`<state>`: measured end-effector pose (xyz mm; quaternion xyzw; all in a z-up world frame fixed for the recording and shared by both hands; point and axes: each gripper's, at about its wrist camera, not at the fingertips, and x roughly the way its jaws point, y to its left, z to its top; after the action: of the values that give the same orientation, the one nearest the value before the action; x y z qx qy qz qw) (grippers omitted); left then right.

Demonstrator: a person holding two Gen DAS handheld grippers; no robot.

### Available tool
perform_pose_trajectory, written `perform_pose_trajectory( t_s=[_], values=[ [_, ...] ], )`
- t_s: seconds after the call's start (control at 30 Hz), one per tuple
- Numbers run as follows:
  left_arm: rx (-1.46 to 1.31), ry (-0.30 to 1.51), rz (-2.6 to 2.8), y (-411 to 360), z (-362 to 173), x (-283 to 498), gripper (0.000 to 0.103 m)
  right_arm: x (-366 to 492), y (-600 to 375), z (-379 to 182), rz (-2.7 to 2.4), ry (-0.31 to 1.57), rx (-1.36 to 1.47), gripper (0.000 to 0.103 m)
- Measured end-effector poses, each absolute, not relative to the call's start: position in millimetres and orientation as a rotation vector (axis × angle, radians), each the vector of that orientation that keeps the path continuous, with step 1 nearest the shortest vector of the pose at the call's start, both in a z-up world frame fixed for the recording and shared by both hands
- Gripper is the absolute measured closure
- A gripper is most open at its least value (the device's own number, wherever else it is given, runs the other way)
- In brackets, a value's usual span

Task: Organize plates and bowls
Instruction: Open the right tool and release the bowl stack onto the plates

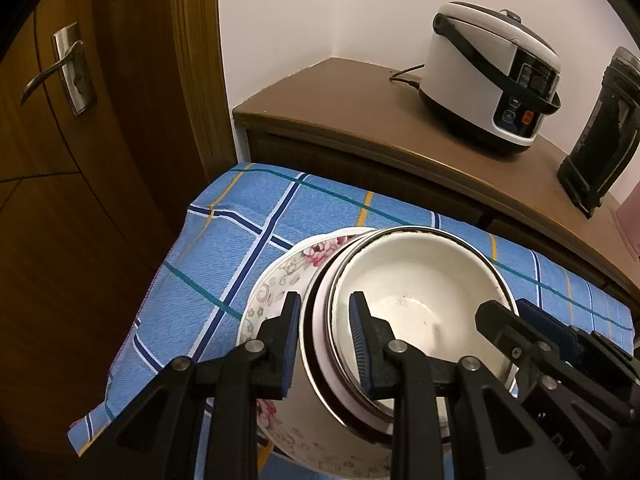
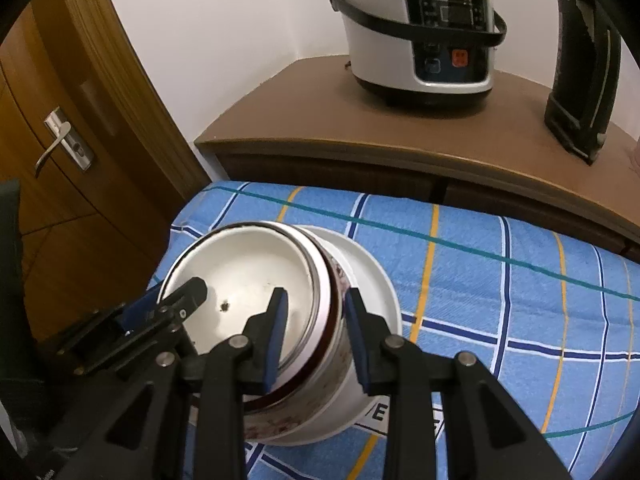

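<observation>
Left gripper (image 1: 325, 340) and right gripper (image 2: 316, 334), black angular linkages, silver pivot screws, blue ribbed fingers (image 1: 359, 340)

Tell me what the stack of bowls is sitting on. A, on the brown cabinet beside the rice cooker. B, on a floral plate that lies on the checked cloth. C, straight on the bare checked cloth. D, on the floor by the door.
B: the stack of bowls rests on a floral plate, which lies on the blue checked cloth; the rice cooker stands apart on the brown cabinet.
</observation>
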<state>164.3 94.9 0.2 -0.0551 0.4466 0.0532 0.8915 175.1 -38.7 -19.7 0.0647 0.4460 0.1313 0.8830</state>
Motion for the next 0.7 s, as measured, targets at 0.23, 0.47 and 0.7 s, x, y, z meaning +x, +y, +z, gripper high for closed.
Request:
perform_pose_trajectory(
  t_s=[0.23, 0.47, 0.7],
  values=[
    [-0.127, 0.908, 0.116, 96.0, 10.0, 155.8, 0.042, 166.1, -48.3, -12.3, 0.265, 0.909, 0.175, 0.072],
    [-0.125, 0.911, 0.090, 92.4, 13.2, 146.4, 0.042, 154.6, -59.2, -4.6, 0.257, 0.889, 0.212, 0.072],
    [-0.120, 0.912, 0.090, 94.4, 14.9, 130.5, 0.038, 139.5, -65.3, 0.4, 0.253, 0.870, 0.240, 0.053]
  ],
)
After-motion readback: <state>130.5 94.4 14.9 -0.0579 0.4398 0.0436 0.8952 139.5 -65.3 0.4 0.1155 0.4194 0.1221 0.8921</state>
